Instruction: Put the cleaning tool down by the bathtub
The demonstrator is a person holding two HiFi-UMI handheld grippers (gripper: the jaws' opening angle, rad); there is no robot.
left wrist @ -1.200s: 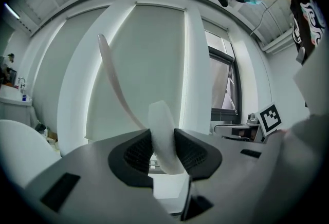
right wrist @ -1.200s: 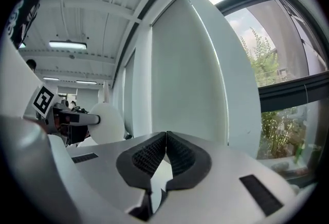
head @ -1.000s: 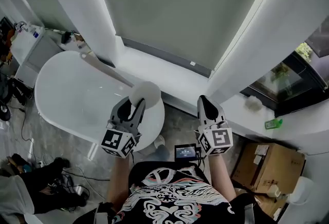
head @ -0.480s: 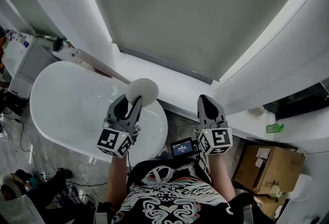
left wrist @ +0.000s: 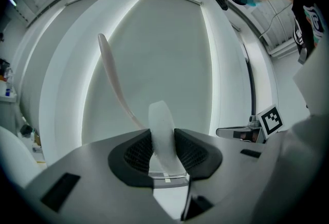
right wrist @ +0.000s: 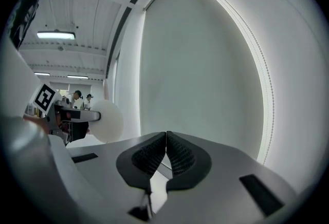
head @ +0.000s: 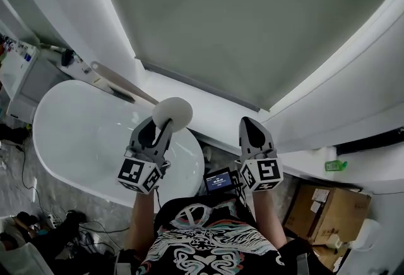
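Note:
The cleaning tool has a round white pad head [head: 172,112] and a long pale handle [head: 120,83] that runs up and left over the bathtub [head: 76,135]. My left gripper [head: 158,129] is shut on the head's lower part and holds it above the tub's right end. In the left gripper view the head [left wrist: 161,128] stands edge-on between the pads, and the handle [left wrist: 114,81] curves away upward. My right gripper [head: 251,130] hovers to the right at the same height, shut and empty; its pads [right wrist: 175,155] meet.
A white window sill [head: 214,106] and a grey blind [head: 240,15] lie beyond the tub. A green bottle [head: 335,165] stands on the sill at right, a cardboard box [head: 331,210] below it. A cabinet [head: 16,75] and cables [head: 57,229] are at left.
The view has tilted upward, so tub, sill and box have slid in the picture. Both grippers keep their places, and the left one still holds the tool.

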